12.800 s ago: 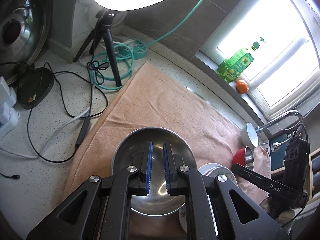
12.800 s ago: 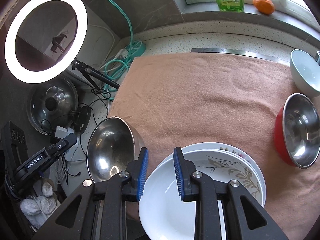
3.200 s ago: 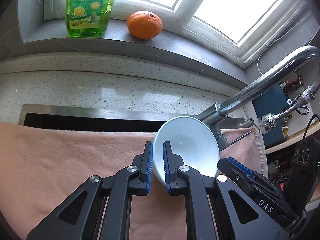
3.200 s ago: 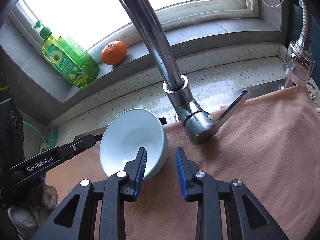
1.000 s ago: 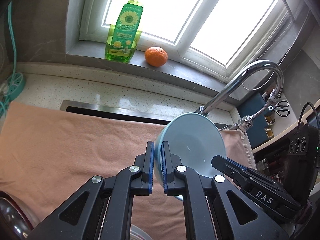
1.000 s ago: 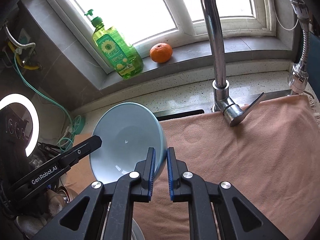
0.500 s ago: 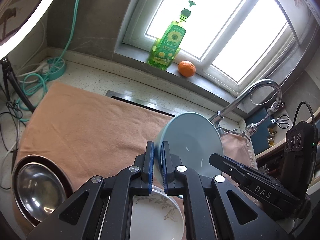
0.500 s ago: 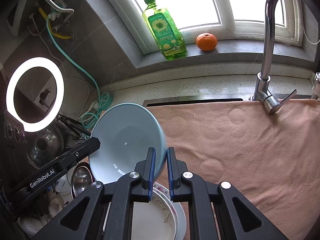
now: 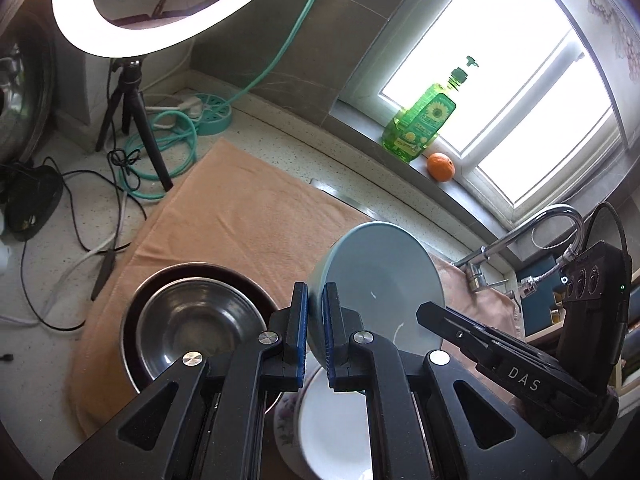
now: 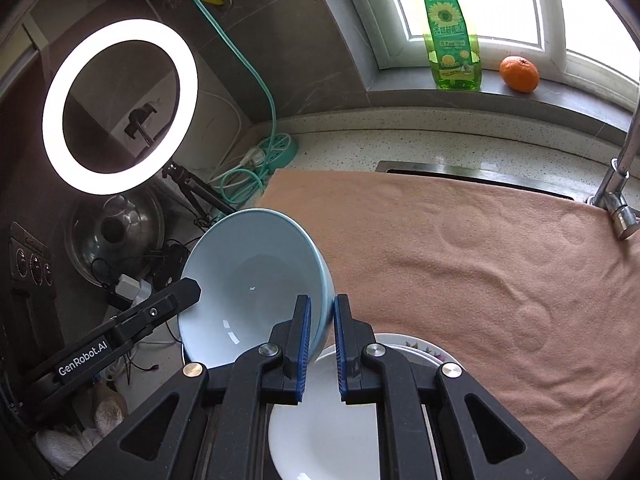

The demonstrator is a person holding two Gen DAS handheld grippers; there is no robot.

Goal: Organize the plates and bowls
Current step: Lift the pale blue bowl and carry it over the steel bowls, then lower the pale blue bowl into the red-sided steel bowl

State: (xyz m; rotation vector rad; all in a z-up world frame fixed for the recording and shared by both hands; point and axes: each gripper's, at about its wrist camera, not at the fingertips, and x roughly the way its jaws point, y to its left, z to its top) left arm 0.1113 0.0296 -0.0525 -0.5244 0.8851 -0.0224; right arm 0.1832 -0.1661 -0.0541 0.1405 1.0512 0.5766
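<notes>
Both grippers hold one light blue bowl (image 9: pixel 380 280) by opposite sides of its rim, in the air. My left gripper (image 9: pixel 316 320) is shut on its left rim. My right gripper (image 10: pixel 320 332) is shut on its right rim; the bowl (image 10: pixel 252 284) tilts toward the camera. Below it lies a stack of white plates (image 9: pixel 336 432), the lower one flower-patterned (image 10: pixel 424 350). To the left of the plates a steel bowl (image 9: pixel 196 324) sits nested inside a larger dark-rimmed bowl (image 9: pixel 132 320) on the peach towel (image 9: pixel 248 216).
A ring light on a tripod (image 9: pixel 132 92), cables (image 9: pixel 80 200) and a teal power strip (image 9: pixel 212 112) stand at the counter's left. A soap bottle (image 10: pixel 452 32) and an orange (image 10: pixel 519 74) sit on the windowsill. The tap (image 9: pixel 532 228) is at the right.
Both grippers have carried the blue bowl left, away from the tap, to above the plates and beside the nested steel bowls. Both stay shut on its rim.
</notes>
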